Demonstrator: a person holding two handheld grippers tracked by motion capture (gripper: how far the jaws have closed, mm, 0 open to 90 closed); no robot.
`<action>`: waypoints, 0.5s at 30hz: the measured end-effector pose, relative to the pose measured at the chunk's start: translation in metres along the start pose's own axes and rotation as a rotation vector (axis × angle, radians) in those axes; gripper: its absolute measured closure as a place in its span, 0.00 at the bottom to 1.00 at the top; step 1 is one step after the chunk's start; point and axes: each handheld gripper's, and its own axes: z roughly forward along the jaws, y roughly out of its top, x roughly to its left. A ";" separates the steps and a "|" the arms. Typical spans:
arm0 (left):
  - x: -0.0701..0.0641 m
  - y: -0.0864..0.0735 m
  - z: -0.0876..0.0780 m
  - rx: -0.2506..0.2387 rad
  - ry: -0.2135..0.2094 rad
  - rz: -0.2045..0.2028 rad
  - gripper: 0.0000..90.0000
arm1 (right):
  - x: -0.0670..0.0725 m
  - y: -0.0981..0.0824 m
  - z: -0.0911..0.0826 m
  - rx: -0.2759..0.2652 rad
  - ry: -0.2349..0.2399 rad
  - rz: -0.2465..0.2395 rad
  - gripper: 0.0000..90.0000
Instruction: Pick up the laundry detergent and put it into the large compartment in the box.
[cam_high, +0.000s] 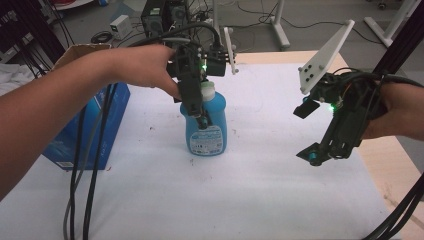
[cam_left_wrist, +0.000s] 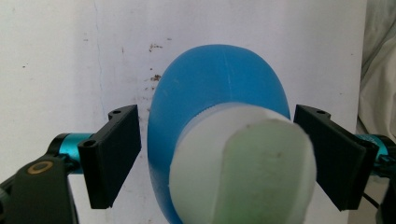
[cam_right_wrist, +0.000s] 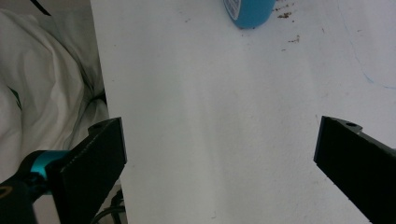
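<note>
We see a smooth blue plastic bottle (cam_high: 206, 125) with a white plastic cap (cam_left_wrist: 243, 168) and glossy paper label, on a matt white table sheet (cam_high: 250, 190). Bare wood, perhaps plywood, shows at the table's right edge (cam_high: 385, 160). Both grippers (cam_high: 200, 117) (cam_high: 320, 150) look matt black plastic.

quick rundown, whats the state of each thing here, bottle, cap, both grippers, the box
blue bottle: upright on the white table cover, part full of blue liquid
white cap: on the bottle, closed
left gripper: over the bottle top, jaws either side of the cap, a gap showing at the left jaw
right gripper: jaws wide open, nothing between them, held off to the side
blue box: standing at the table's left edge
</note>
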 end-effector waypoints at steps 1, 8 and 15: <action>0.000 0.000 0.000 0.001 0.000 0.000 0.19 | 0.000 0.000 0.000 0.001 0.000 0.000 0.02; 0.001 -0.001 0.002 -0.002 0.005 0.001 0.19 | 0.000 0.000 0.000 0.000 0.001 -0.001 0.02; 0.001 -0.001 0.003 0.002 0.013 0.002 0.19 | 0.000 0.000 0.000 0.000 0.000 -0.001 0.02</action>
